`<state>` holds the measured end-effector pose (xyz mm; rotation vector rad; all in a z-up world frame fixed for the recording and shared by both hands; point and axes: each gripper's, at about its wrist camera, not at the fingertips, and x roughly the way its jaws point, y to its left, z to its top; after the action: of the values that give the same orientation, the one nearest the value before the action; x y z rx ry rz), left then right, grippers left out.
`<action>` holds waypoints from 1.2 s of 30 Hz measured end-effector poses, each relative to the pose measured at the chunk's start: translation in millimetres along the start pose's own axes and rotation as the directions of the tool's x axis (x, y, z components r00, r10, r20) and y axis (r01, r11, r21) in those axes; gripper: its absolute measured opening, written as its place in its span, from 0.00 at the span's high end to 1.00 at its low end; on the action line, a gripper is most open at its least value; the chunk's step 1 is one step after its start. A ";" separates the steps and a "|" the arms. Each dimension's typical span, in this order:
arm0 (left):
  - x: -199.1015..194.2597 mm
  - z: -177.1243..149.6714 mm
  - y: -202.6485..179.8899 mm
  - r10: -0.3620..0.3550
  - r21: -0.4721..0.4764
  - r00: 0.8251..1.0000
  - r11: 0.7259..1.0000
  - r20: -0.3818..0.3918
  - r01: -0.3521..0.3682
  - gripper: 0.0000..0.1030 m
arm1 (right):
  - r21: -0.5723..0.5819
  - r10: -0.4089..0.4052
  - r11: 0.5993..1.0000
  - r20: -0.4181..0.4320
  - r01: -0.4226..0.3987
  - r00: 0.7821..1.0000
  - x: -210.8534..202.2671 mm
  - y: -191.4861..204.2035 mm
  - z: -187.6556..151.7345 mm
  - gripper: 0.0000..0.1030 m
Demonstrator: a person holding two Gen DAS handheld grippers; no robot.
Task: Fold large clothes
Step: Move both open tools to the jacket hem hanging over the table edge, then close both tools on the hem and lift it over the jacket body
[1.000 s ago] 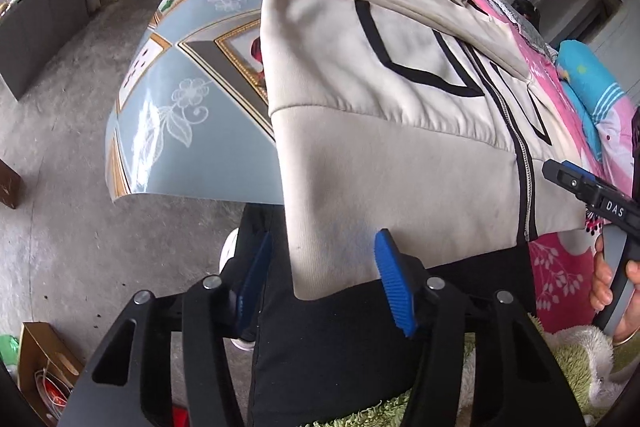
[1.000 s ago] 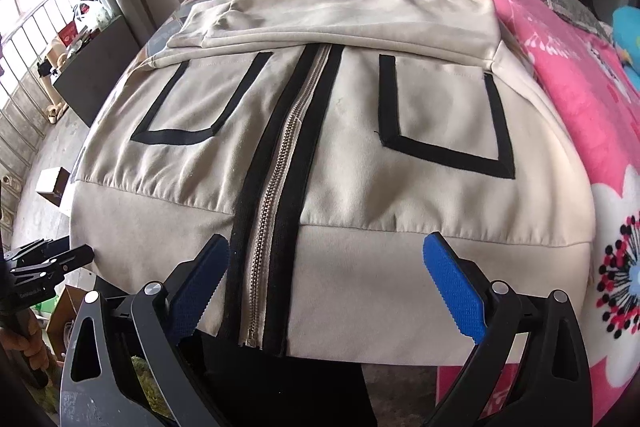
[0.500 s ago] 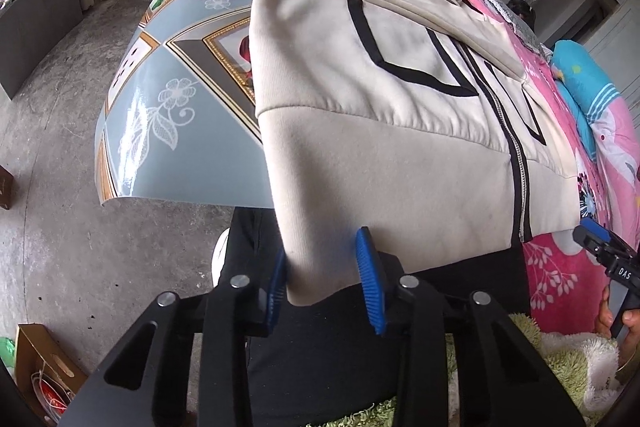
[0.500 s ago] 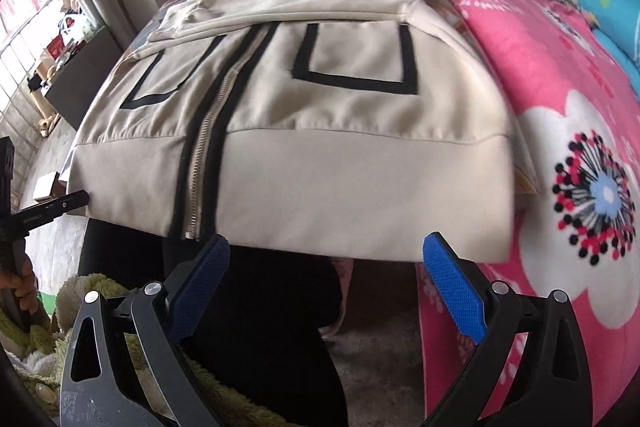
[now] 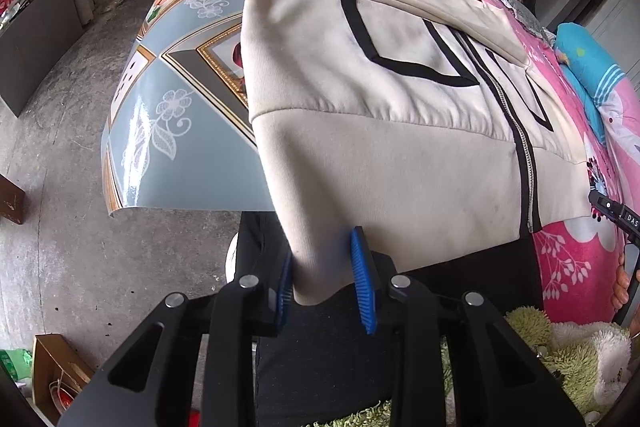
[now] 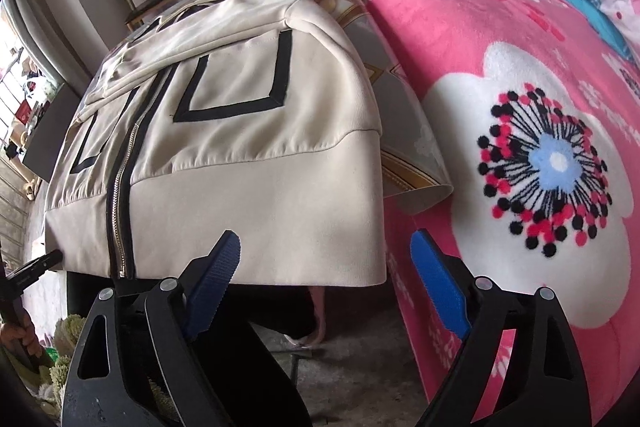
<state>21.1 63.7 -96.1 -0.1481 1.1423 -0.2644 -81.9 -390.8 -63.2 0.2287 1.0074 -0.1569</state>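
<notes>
The cream jacket (image 5: 400, 131) lies zipped and front-up on the table (image 5: 176, 131), its long axis running away from the person toward the far edge, its hem band hanging over the near edge. The left gripper (image 5: 324, 279) sits at the hem's left corner, jaws closing with that corner bunched between the blue pads, which appear to be touching the cloth on both sides. The right gripper (image 6: 324, 279) is just short of the hem's right corner: its jaws are wide but closing, and the corner hangs just beyond and between the tips, not yet touched. So the coming grab turns on the right hand, which has a little way forward to go before the fabric sits between its pads; the left looks all but set. The sleeves seem to be folded across the chest near the far end, so the likely fold carries the hem away toward the collar. A pink flowered blanket (image 6: 540, 131) crowds the table's right edge beside the right corner and could be caught in the pinch. The zipper (image 6: 120, 183) runs along the jacket's length, left of that corner.
</notes>
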 end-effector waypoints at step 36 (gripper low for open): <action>-41.3 6.1 -13.9 -0.092 0.043 0.994 0.995 0.049 0.090 0.91 | -0.001 0.120 0.993 0.031 -0.120 0.992 -14.8 3.9 -3.8 0.95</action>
<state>8.8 61.9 -53.9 -0.1709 1.0799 -0.3627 -91.9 -385.6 -52.1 0.2864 0.9596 -0.0514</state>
